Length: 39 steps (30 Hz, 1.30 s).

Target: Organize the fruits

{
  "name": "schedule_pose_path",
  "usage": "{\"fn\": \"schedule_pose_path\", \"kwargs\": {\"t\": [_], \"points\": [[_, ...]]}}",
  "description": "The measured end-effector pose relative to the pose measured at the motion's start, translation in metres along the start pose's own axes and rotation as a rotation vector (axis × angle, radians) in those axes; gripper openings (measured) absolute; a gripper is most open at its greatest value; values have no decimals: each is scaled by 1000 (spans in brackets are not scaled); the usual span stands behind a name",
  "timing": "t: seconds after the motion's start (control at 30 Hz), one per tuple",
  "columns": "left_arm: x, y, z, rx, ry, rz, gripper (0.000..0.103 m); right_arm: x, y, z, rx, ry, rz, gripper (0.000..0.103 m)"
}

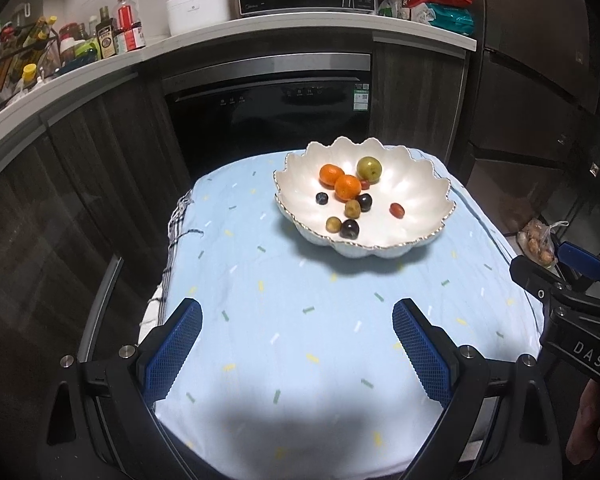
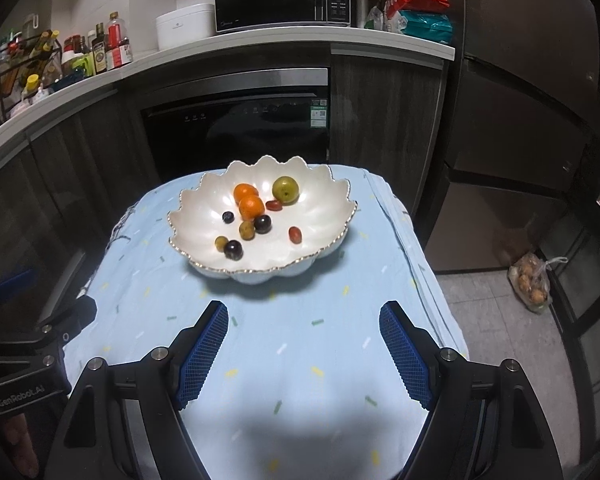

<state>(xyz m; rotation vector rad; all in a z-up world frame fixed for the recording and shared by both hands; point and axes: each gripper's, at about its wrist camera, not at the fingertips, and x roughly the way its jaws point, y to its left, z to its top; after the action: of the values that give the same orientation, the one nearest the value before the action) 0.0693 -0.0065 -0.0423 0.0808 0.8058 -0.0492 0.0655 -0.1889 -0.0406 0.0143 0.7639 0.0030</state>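
- Left gripper (image 1: 296,344) hangs over the blue cloth (image 1: 284,320), fingers spread wide, nothing between them.
- Right gripper (image 2: 303,344) likewise gapes wide and bare above the cloth.
- Scalloped white bowl (image 1: 420,236) sits on the cloth at 12 o'clock from both grippers, well apart from them.
- Inside: two oranges (image 1: 347,187) touching near centre; green plum (image 1: 369,168) at 1 o'clock; one red tomato (image 1: 396,210) at 4 o'clock; dark grapes (image 1: 349,229) and olive-coloured fruits (image 1: 352,208) toward 6 o'clock; blueberry (image 1: 321,198) at 9 o'clock.
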Motion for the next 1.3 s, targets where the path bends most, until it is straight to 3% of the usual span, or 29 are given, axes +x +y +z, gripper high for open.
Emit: {"fn": "schedule_pose_path", "kwargs": {"t": [0.37, 0.5, 0.7, 0.93, 1.3], "points": [[-33, 2, -13, -33, -18, 17, 103, -26, 1, -13, -16, 10, -7, 79], [-42, 1, -14, -26, -27, 23, 103, -44, -2, -15, -5, -21, -38, 91], [-54, 0, -14, -16, -49, 38, 103, -57, -8, -11, 16, -41, -64, 93], [-65, 3, -13, -28, -80, 44, 103, -64, -11, -9, 38, -37, -76, 94], [-60, 3, -14, -34, -60, 37, 103, -62, -13, -11, 45, -32, -76, 94]]}}
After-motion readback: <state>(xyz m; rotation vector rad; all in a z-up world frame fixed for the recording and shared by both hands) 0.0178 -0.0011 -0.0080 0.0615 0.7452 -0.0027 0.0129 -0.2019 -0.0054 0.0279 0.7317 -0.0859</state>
